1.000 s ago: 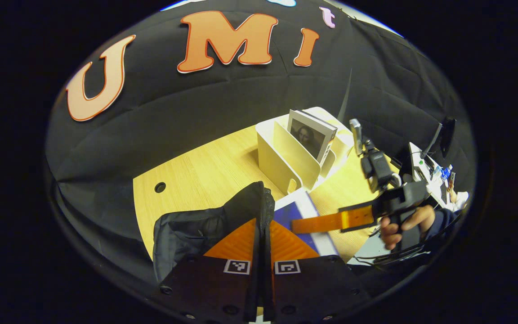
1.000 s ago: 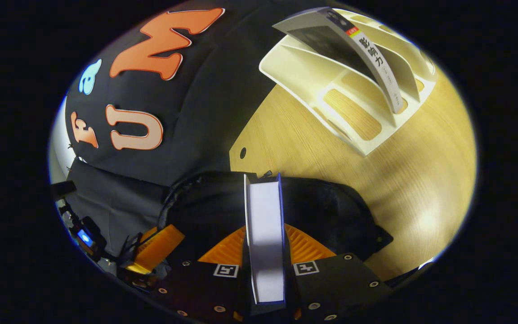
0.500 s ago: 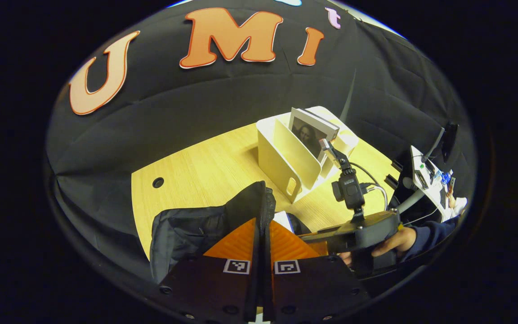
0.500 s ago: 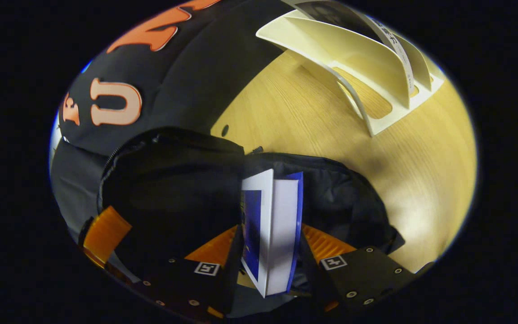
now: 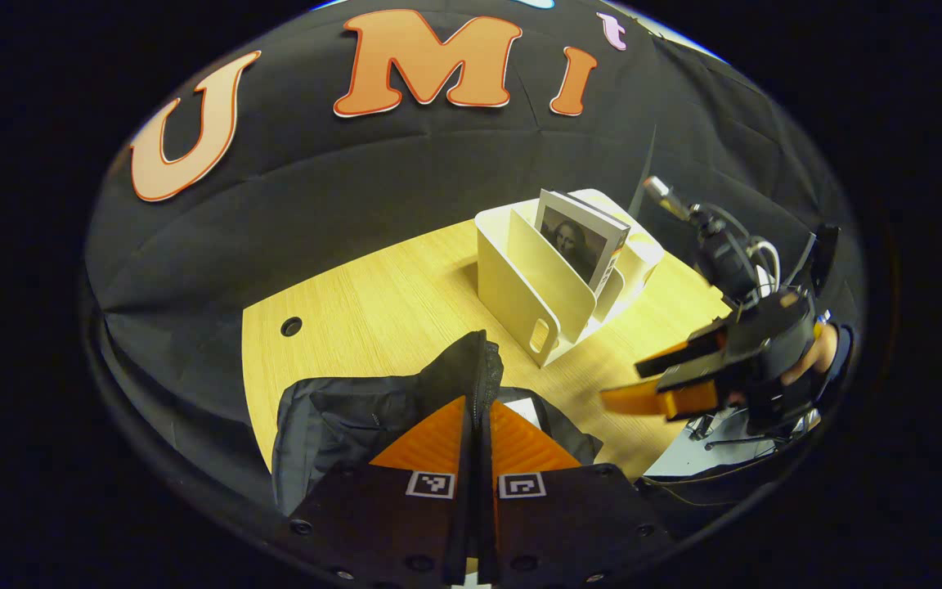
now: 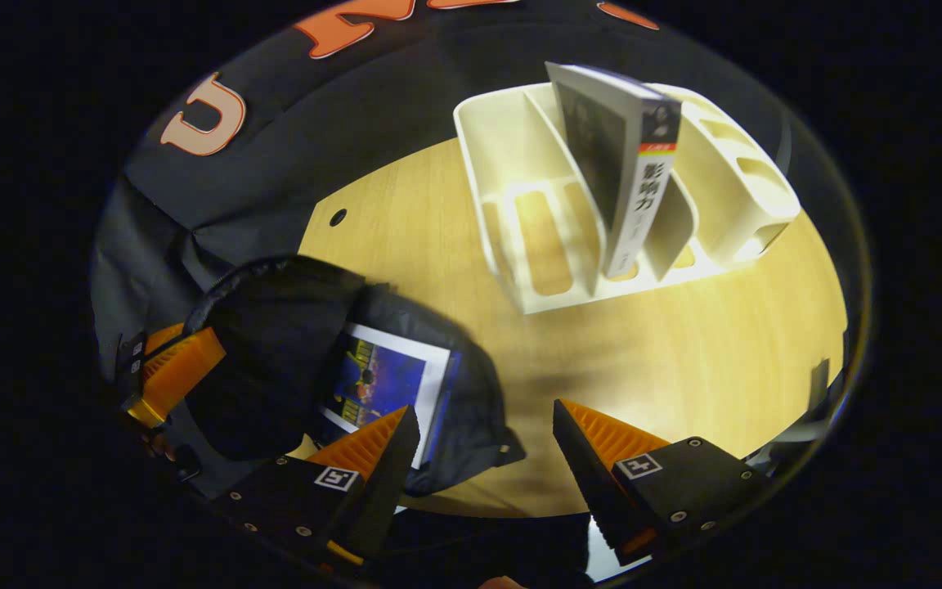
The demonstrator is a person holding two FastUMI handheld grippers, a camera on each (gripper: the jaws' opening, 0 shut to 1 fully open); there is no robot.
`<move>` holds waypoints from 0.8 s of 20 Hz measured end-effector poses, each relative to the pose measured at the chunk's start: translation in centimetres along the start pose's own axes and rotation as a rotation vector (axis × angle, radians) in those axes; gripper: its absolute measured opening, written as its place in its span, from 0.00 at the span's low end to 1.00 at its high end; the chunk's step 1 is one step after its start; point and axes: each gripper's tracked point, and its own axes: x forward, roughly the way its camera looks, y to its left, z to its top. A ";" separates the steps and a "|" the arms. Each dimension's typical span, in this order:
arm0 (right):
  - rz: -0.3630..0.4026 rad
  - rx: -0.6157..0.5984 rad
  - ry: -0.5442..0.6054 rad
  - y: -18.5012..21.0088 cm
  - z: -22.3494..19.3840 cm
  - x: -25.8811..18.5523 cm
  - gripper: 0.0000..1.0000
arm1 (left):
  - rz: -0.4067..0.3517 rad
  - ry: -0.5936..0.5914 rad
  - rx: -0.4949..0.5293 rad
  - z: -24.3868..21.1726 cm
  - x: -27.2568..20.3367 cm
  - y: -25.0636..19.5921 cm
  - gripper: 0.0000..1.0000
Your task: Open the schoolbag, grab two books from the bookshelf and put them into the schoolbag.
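One book bagged, one to fetch.
My right tool, open and empty, faces the upright book ahead; left tool pinches the schoolbag.

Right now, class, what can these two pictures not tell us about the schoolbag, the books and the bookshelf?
- Schoolbag interior, right gripper view: the raised flap hides it.
- Blue book, right gripper view: the right gripper's finger covers its near corner.
- Bookshelf far slots, left gripper view: the upright book hides them.
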 end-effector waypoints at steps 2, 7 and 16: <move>-0.039 -0.010 -0.020 -2.0 2.5 -2.1 0.98 | 0.009 0.008 -0.001 -0.4 0.0 0.1 0.06; -0.142 -0.093 -0.083 -6.8 10.7 -6.5 0.98 | 0.019 0.019 -0.032 -0.8 0.8 -0.3 0.06; -0.112 -0.149 -0.060 -7.5 21.0 -4.9 0.98 | 0.100 0.030 -0.142 -1.7 1.5 -0.2 0.06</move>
